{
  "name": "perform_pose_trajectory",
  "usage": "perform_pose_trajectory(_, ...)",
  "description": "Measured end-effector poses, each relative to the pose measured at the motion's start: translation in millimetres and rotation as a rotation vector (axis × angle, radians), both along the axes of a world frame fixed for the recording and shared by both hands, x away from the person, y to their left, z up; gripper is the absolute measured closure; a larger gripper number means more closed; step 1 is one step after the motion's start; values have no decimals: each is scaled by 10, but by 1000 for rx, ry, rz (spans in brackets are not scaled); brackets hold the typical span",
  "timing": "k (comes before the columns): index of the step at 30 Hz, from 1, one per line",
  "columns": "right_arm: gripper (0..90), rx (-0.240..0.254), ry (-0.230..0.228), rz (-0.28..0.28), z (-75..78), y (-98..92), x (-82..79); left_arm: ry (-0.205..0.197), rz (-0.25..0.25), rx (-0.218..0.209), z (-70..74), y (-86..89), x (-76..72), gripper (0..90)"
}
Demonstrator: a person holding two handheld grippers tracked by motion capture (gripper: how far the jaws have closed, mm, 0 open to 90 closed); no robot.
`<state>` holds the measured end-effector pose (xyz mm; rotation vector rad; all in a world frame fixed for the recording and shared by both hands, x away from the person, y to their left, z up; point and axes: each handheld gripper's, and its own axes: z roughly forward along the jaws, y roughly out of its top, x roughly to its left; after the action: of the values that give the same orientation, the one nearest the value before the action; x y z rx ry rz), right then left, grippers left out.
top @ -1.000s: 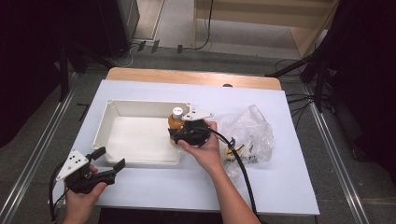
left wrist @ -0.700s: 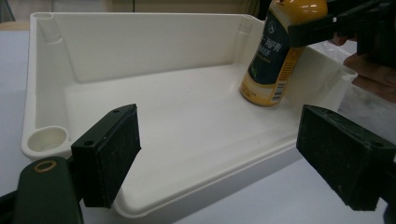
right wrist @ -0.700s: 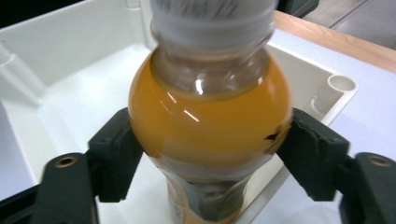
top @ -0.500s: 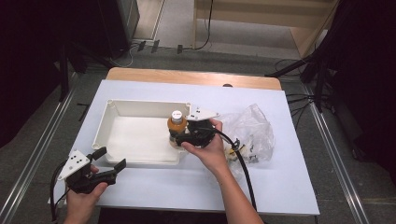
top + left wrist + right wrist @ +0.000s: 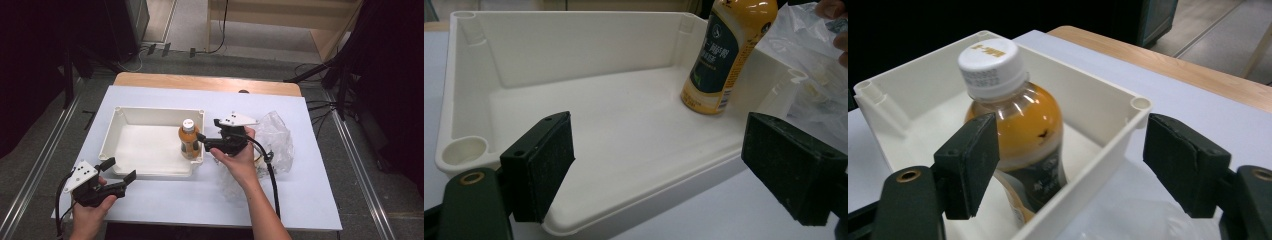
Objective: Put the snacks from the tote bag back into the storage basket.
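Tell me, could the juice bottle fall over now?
It might. The orange drink bottle stands upright by itself in the near right corner of the white bin, and the right gripper, whose jaws have just been opening, is open right beside it; a bump could tip it. That gripper could also catch the bin's wall. Its cable lies by the clear plastic bag and might snag it.
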<state>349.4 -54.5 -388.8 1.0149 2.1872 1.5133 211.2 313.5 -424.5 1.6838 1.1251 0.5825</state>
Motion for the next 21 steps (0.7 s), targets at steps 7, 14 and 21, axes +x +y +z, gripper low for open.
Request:
perform_pose_trajectory(7, 236, 10, -1, -29, -1, -213, -25, 4, 4, -1, -6, 3, 3, 133)
perform_pose_trajectory(14, 170, 22, -3, -75, 11, -421, -64, 7, 7, 0, -15, 9, 16, 133)
perform_pose_trajectory(21, 151, 25, 0, -102, 14, -620, -107, 7, 5, -1, -17, -4, 20, 133)
